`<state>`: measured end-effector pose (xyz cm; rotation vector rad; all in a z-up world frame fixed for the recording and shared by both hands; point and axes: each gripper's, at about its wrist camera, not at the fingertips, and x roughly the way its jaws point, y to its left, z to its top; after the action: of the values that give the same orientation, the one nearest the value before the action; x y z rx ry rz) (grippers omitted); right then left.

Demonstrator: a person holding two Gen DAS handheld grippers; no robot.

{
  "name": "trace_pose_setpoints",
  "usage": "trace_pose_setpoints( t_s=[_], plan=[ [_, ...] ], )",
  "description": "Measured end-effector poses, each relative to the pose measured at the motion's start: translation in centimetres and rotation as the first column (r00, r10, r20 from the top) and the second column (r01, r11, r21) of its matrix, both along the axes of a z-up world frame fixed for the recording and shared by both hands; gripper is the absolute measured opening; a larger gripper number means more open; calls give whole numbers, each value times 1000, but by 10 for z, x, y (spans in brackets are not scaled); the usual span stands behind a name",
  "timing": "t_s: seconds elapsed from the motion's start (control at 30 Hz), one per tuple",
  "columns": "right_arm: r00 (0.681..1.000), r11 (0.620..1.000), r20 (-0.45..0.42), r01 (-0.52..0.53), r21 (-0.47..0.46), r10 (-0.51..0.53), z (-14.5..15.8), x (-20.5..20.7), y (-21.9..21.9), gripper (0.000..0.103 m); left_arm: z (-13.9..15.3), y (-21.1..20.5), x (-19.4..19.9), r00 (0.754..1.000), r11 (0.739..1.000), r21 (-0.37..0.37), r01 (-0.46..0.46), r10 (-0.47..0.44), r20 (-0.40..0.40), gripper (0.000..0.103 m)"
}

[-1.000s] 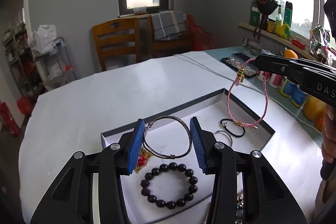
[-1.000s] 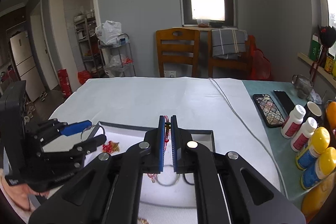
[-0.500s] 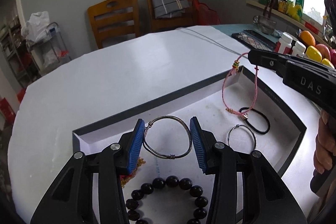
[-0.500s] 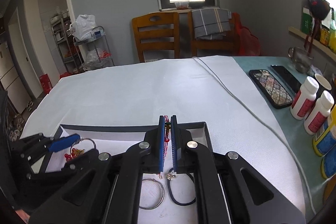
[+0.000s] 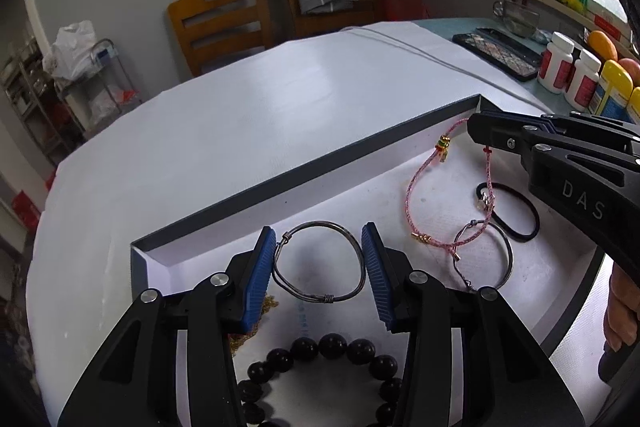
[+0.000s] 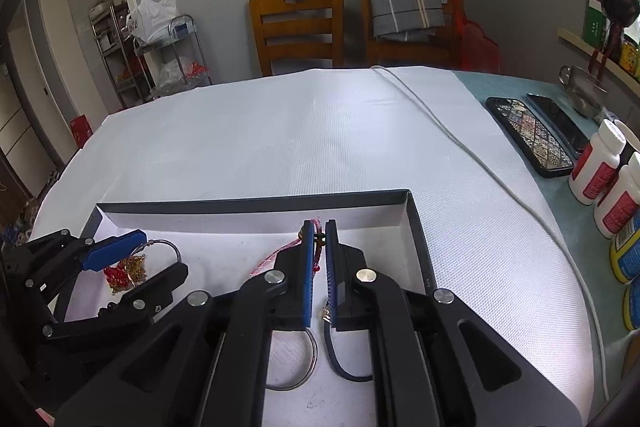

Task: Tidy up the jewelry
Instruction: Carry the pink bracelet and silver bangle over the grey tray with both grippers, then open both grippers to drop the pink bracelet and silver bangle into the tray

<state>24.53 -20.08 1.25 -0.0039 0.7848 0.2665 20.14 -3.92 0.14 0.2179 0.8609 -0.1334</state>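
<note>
A shallow grey-rimmed box [image 5: 304,171] with a white floor holds the jewelry. My left gripper [image 5: 319,273] is shut on a thin silver wire bangle [image 5: 320,265], held between its blue pads low over the box floor. My right gripper [image 6: 319,243] is shut on a pink cord bracelet [image 5: 420,203] with a gold and green bead; the cord's lower loop rests on the box floor. In the box lie a black bead bracelet [image 5: 320,347], a second silver bangle [image 5: 508,259], a black hair tie [image 5: 516,215] and a gold chain with red beads [image 6: 124,269].
The box sits on a white table cover [image 6: 300,139]. A grey cable [image 6: 460,143] runs across it. At the right are phones [image 6: 528,135], white pill bottles [image 6: 600,167] and yellow bottles [image 5: 612,87]. Wooden chairs [image 6: 298,27] stand behind the table.
Both grippers have come down toward the box. The pink bracelet has been lowered from the air until its loop rests on the box floor. The left gripper still holds the silver bangle.
</note>
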Motion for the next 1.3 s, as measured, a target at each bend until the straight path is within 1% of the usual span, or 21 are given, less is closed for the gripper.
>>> trace_pose_setpoints(
  t_s=[0.2, 0.47, 0.63, 0.7, 0.73, 0.8, 0.83, 0.87, 0.93, 1.03, 1.1, 1.17, 1.3],
  plan=[
    [999, 1000, -26, 23, 19, -22, -4, 4, -4, 5, -5, 4, 4, 999, 1000, -1, -6, 6, -49, 47],
    [999, 1000, -49, 18, 8, -18, -9, 4, -1, 6, -5, 4, 3, 999, 1000, 2, 2, -2, -48, 47],
    [998, 1000, -57, 22, 16, -21, -10, 6, -2, 6, -4, 6, 3, 999, 1000, -19, 3, -4, -52, 47],
    [998, 999, -56, 28, 24, -27, -9, 6, -4, 8, -4, 7, 3, 999, 1000, -26, 2, -3, -52, 47],
    [998, 999, -54, 32, 26, -31, -9, 6, -5, 10, -3, 8, 3, 999, 1000, -30, 0, -2, -53, 47],
    [998, 999, -49, 36, 34, -35, -7, 5, -7, 30, -2, 9, 2, 999, 999, -36, -7, 6, -45, 54],
    [998, 999, -46, 37, 39, -35, -6, 5, -9, 33, 0, 10, 1, 999, 999, -43, -9, 8, -32, 56],
    [998, 998, -44, 37, 44, -35, -5, 4, -10, 37, 2, 10, -1, 1000, 999, -48, -11, 10, -23, 61],
    [999, 998, -38, 38, 46, -37, -2, 4, -12, 38, 5, 12, -2, 1000, 998, -61, -12, 11, -14, 62],
    [999, 997, -30, 45, 57, -43, 2, 2, -16, 47, 11, 14, -4, 1000, 997, -75, -15, 14, -6, 65],
    [999, 997, -31, 45, 65, -43, 4, 1, -18, 51, 16, 14, -8, 1000, 996, -86, -19, 20, 6, 70],
    [999, 997, -32, 44, 63, -42, 5, 0, -19, 59, 23, 17, -14, 999, 995, -98, -32, 34, 19, 74],
    [999, 998, -22, 41, 53, -40, 11, -4, -18, 64, 39, 25, -32, 997, 993, -107, -51, 57, 53, 79]
  ],
)
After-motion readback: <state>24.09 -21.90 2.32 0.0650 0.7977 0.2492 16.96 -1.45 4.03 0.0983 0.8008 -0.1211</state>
